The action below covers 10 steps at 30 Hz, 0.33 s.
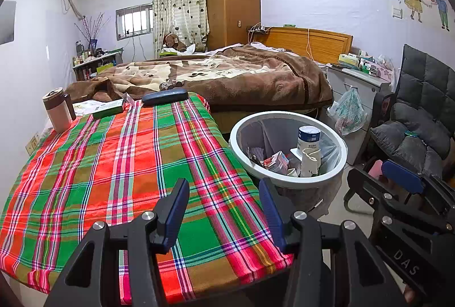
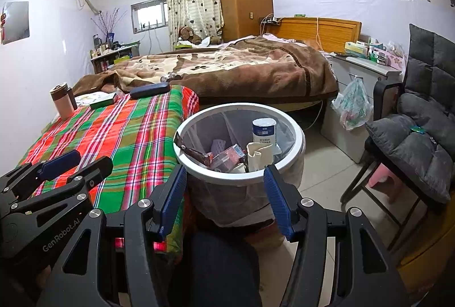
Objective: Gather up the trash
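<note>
Plaid cloth over the table (image 1: 113, 164), seen from the left wrist: left gripper (image 1: 224, 210) hovering above its near edge, jaws spread, holding nothing. Beside the table, white bin (image 1: 338, 164) already loaded with trash: blue-labelled canister (image 1: 309, 137), red carton (image 1: 277, 162), crumpled paper. Far end of the cloth: pink mug (image 1: 58, 110), green box (image 1: 109, 109), dark case (image 1: 165, 97); which of these counts as trash, impossible to tell.

From the right wrist: right gripper (image 2: 224, 201) just short of the bin's rim, likewise spread and empty. Brown wrapper (image 2: 194, 152) draped over that rim, half out. Probably light, thin, crinkly, a bit slippery; best pinched at the overhanging end and tipped inside
</note>
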### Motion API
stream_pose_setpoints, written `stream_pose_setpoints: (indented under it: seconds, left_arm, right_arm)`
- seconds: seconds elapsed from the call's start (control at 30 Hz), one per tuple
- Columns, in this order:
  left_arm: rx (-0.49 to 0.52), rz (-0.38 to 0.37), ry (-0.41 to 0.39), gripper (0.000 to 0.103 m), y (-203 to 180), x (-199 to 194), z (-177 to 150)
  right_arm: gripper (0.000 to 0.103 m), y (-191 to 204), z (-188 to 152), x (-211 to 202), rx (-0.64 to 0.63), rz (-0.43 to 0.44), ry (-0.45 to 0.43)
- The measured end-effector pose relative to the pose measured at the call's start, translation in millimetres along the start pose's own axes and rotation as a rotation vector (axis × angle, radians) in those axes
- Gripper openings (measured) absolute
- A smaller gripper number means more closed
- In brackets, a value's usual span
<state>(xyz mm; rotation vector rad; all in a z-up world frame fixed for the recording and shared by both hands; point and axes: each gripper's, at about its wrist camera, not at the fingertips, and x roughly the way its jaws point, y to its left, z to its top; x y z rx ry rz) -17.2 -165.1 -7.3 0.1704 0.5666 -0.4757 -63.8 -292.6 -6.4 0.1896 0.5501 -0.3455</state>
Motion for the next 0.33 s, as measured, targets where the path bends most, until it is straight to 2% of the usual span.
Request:
stream_pose_setpoints:
  seconds: [0.33]
  left_arm:
    - [-0.008, -0.004, 0.005, 0.051, -1.2, -0.7, -2.8]
  right_arm:
    - [0.058, 0.9, 0.2, 0.6, -0.003, 0.002, 0.001]
